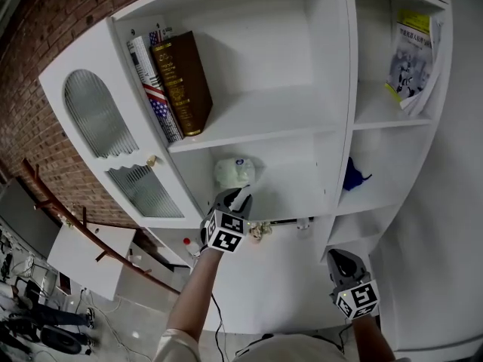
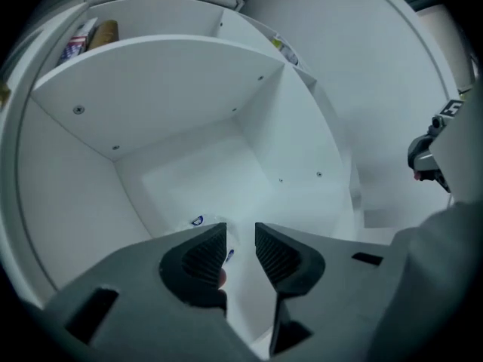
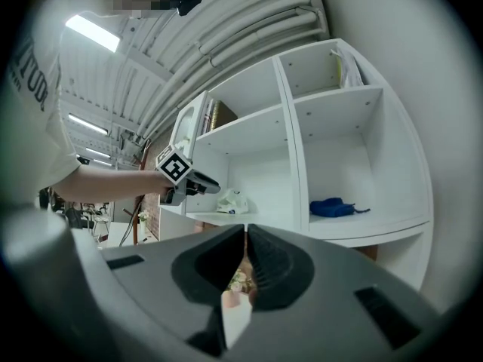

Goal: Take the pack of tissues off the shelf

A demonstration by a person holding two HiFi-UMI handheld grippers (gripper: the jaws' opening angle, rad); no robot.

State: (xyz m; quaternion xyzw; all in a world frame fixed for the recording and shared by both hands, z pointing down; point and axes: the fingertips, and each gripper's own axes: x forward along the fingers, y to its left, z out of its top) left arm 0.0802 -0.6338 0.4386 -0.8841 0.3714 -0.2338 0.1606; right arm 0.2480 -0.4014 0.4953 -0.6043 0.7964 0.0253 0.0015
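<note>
On open shelf (image 1: 290, 202), tissue pack (image 1: 235, 173)

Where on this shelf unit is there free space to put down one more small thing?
Most free: the upper left shelf, bare right of the books. The right compartment's shelf is free right of the blue cloth. Crowded: around the pack of tissues, where the left gripper is.

Head view: I look steeply down at the shelf unit (image 1: 332, 127), fairly near.
Left gripper view: close, looking into its middle compartment (image 2: 204, 179).
Right gripper view: farther back, facing the unit.
Shared: that compartment.
</note>
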